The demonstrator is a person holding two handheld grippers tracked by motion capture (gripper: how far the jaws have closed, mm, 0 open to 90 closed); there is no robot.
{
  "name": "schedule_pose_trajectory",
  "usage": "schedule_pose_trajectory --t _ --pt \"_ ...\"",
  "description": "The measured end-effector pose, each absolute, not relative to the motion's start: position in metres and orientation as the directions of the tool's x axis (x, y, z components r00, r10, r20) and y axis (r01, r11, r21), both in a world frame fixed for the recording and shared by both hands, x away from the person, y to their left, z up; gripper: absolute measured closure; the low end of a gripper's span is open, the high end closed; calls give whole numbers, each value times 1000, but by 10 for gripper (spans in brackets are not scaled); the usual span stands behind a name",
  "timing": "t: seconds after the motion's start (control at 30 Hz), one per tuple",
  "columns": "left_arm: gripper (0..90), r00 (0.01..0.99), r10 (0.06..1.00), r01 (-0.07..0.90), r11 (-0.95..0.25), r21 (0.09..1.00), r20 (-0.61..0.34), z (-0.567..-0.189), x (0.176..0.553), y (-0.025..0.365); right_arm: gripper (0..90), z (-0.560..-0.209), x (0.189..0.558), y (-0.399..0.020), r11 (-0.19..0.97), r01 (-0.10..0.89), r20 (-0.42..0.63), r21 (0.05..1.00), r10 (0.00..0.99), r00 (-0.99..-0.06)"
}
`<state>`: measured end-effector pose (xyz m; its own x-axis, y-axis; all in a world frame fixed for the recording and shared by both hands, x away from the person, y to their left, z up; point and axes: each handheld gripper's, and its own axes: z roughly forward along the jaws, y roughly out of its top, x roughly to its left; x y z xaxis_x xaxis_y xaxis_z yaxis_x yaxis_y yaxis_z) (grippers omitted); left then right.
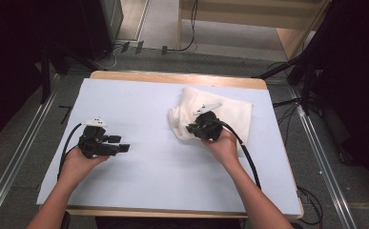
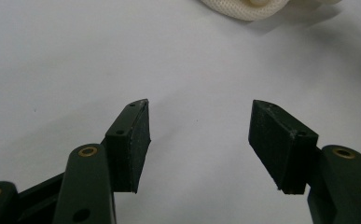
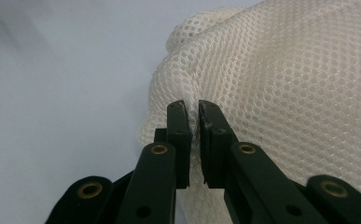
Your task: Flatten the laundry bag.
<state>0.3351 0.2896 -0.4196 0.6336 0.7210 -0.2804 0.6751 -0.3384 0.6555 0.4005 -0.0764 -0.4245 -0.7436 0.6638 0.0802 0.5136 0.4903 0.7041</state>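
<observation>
High view first: the white mesh bag [image 1: 225,114] lies right of centre in the frame, on the pale blue mat [image 1: 144,162] that covers the table; its left edge bunches upward into a raised fold, while the rest spreads flat toward the upper right. At that bunched edge sits the right gripper [image 1: 191,129], its black body covering part of the cloth; the left gripper [image 1: 123,149] rests at the left of the frame, well apart from the bag, over bare mat.

Right gripper view: the jaws stand almost together, clamped on a thin ridge of the mesh fabric [image 3: 281,93] near the middle of the frame; the netting puckers where the pads bite it, so the pinch looks real rather than a near miss. Left gripper view: the left gripper [image 2: 199,140] has its jaws wide apart with nothing between them; a rim of the bag [image 2: 243,9] peeps in at the top edge.

The step in hand, as I judge it, is the first grasp of the bag's edge; lifting or unfolding seems not yet begun. The next move probably calls for a gentle pull that keeps the thin fold from slipping out; the idle left gripper would need to cross the mat and take a second hold, likely on the bag's near edge.
</observation>
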Motion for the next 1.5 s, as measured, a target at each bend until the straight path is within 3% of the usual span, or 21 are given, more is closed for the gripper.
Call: schedule_pose_trajectory --t 0.37,0.77,1.5 --pt "408 670 691 643 -358 677 -271 -417 341 269 856 -419 368 -74 509 458 67 729 613 -788" --pt "452 708 649 614 -372 696 -278 -415 357 235 847 -424 349 -80 500 471 108 727 593 -798" --pt "523 748 597 604 -429 671 -291 -428 379 172 830 -431 338 -92 484 464 117 742 588 -800"
